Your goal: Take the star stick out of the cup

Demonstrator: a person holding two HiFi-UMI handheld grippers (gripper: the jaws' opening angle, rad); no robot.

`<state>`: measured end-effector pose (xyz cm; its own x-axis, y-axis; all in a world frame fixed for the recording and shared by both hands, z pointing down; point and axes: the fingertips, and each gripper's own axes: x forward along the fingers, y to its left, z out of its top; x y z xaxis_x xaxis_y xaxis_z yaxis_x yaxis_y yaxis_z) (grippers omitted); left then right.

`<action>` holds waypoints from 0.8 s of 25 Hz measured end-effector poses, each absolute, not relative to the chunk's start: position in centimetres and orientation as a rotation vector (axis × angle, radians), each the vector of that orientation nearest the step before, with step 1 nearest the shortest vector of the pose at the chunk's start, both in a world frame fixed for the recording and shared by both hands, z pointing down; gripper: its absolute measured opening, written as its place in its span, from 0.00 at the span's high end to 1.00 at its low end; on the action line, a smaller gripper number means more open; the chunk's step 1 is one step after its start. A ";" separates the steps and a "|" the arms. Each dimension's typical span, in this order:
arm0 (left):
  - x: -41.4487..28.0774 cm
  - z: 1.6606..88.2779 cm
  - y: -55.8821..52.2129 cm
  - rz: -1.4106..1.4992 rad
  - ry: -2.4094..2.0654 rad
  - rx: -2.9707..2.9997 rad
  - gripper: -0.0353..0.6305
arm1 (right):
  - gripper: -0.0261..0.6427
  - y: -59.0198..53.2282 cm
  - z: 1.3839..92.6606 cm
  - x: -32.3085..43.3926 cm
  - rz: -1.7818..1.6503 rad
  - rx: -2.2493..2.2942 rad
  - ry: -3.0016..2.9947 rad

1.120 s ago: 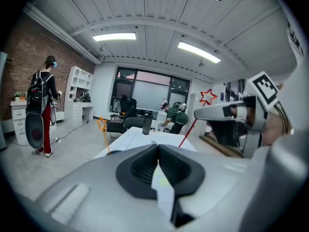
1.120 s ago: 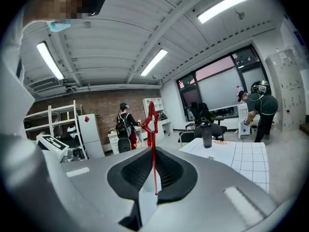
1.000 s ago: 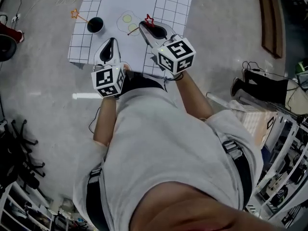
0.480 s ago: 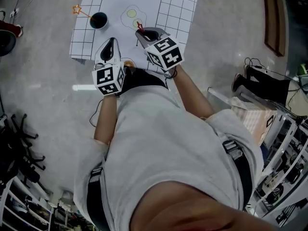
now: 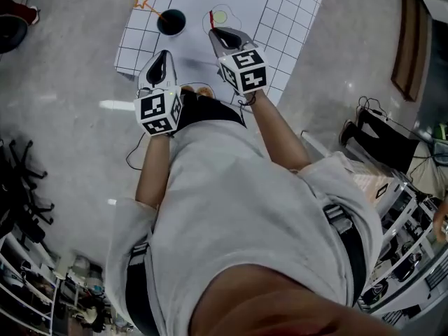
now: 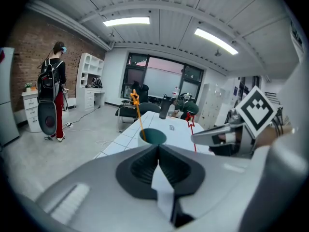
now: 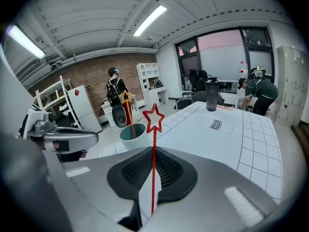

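Observation:
My right gripper [image 7: 153,153] is shut on a thin red star stick [image 7: 153,129] that stands upright from its jaws; in the head view this gripper [image 5: 218,33] hovers over the white mat, right of the cup. The dark teal cup [image 5: 171,22] stands near the table's left edge. An orange star stick [image 5: 145,3] leans out of it to the left. My left gripper [image 5: 163,56] is shut and empty, just short of the cup [image 6: 153,136]. The orange star stick [image 6: 136,111] rises from the cup straight ahead of that gripper [image 6: 158,149].
The table carries a white gridded mat [image 5: 294,19] with printed outlines. A black bottle [image 7: 211,94] stands at its far end. One person [image 6: 52,98] stands by shelves and another [image 7: 258,95] bends over beyond the table. Chairs and cables lie on the grey floor [image 5: 63,68].
Both grippers have sunk toward the table, the right one still carrying the red star stick. The head view has swung, so the table and cup sit higher in the frame.

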<state>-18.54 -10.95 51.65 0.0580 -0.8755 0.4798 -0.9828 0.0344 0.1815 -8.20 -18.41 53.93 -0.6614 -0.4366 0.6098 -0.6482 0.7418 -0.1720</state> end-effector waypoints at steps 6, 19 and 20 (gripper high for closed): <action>-21.3 52.5 -11.0 0.316 -1.868 1.827 0.94 | 0.94 -20.3 57.9 -9.3 0.512 0.839 -2.294; -24.2 54.0 -11.1 0.332 -1.874 1.763 0.94 | 0.94 -21.4 63.7 -10.5 0.529 0.806 -2.170; -24.2 54.0 -11.1 0.332 -1.873 1.761 0.94 | 0.94 -21.5 63.9 -10.5 0.529 0.804 -2.165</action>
<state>-24.16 -11.09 54.03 0.0022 -0.8428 0.5383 -0.9764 0.1145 0.1833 -10.50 -21.46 63.92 -0.5189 -0.3766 0.7674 -0.6881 0.7167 -0.1136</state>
